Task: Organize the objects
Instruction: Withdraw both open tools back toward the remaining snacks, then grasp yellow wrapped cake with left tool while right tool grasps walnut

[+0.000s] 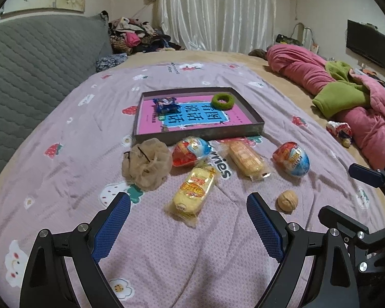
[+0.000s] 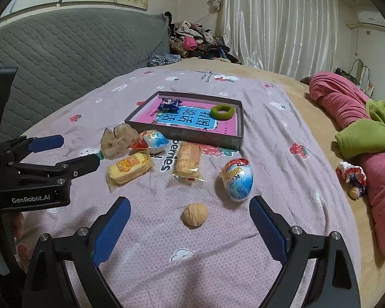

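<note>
- The left gripper (image 1: 188, 202) is hovering low over the quilt (image 1: 166, 251) with its fingers spread wide and holding nothing, the yellow snack pack (image 1: 193, 190) lying just ahead between the blue pads (image 1: 113, 227); the aim suggests this pack is the next pick.
- The right gripper (image 2: 190, 204) is hanging beside it, fingers likewise parted and empty, framing the walnut (image 2: 195, 215), which is sitting alone nearest the person, apart from the other items.
- The right foil egg (image 2: 237, 179) is lying just beyond the walnut, with a second foil egg (image 1: 190, 150) resting against the far end of the yellow pack, probably rolled there on the soft bedding.
- The orange biscuit pack (image 1: 246, 160) is lying flat between the two eggs, its far end close to the tray's near wall.
- A beige mesh scrunchie (image 1: 147, 164) is sitting slumped to the left of the snacks, just short of the tray's near corner.
- These six loose things are spreading in a rough row before the tray, seemingly laid out within easy reach for sorting.
- The shallow tray (image 1: 200, 132) is lying beyond them on the quilt, serving, by the look of it, as the collecting place; a pink and blue book (image 1: 192, 118) is lining its floor.
- A blue snack packet (image 1: 166, 104) and a green hair ring (image 1: 222, 101) are already resting inside at the tray's far end, so the job appears to be barely begun.
- A rolled pink blanket (image 1: 320, 77) and a clothes pile (image 1: 136, 36) are lying at the bed's far edges, outside the work.
</note>
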The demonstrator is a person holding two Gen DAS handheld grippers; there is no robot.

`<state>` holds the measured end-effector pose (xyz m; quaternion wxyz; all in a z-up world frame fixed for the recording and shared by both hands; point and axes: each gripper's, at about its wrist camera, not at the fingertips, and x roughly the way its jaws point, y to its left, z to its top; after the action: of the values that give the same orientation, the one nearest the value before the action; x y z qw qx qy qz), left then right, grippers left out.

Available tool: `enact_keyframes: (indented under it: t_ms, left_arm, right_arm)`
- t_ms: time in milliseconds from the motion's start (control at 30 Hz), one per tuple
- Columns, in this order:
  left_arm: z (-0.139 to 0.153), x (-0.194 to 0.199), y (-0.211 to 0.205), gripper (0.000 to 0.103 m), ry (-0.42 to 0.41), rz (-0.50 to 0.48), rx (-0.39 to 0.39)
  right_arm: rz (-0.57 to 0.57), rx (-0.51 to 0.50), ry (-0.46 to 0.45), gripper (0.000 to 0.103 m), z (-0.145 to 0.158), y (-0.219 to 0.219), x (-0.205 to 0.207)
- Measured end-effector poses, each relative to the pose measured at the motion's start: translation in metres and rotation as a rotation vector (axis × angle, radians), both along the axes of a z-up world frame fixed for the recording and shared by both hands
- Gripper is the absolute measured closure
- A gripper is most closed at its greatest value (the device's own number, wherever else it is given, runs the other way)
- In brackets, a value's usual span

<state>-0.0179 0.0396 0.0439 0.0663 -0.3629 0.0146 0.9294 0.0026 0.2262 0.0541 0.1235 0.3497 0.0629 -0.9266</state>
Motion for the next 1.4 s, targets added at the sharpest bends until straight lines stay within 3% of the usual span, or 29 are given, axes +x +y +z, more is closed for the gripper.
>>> enact_keyframes:
  t_ms: [733,1400]
  left_arm:
    - [-0.051,-0.026,0.002,0.011,-0.028,-0.057,0.033]
    - [-0.087,-0.077,0.0,0.011,-0.104,-0.06,0.061]
  right_arm:
    - [-0.047,-0.029,-0.058,0.009,-0.047,0.008,-0.016]
    - [-0.046,-0.034,-0.079,0.01,-0.078,-0.004,-0.04]
